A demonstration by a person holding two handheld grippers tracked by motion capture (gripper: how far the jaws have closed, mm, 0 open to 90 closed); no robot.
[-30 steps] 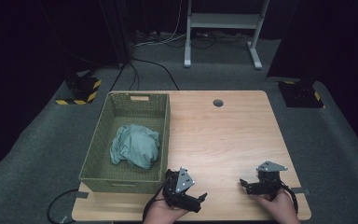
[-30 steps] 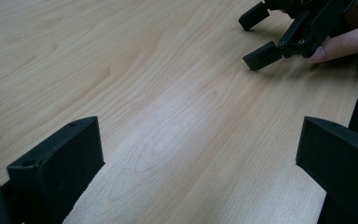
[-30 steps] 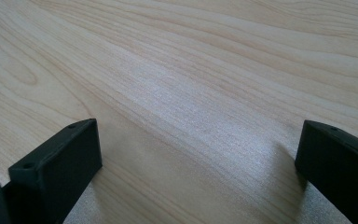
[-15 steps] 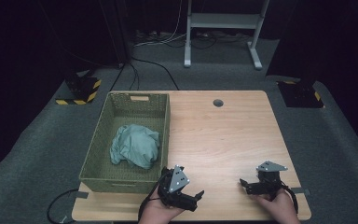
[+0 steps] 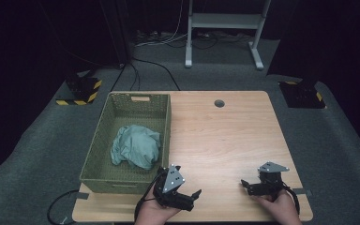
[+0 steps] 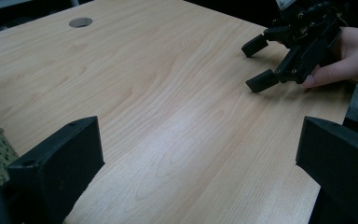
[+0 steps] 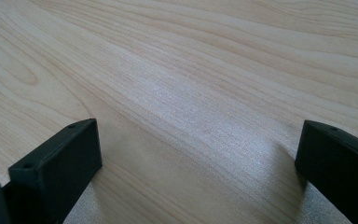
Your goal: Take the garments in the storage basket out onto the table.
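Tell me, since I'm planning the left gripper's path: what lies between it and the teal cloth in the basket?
In the high view, the basket's near wall stands between the left gripper and the teal cloth; otherwise bare table.

No words, labels, brand names or numbers can be read anywhere. The only sign-like marks are yellow-and-black warning stripes on a floor block (image 5: 82, 91) left of the basket (image 5: 122, 176).

Table (image 5: 225, 140) – pale wood, smooth; basket (image 5: 101, 176) – woven; cloth (image 5: 136, 147) – soft.
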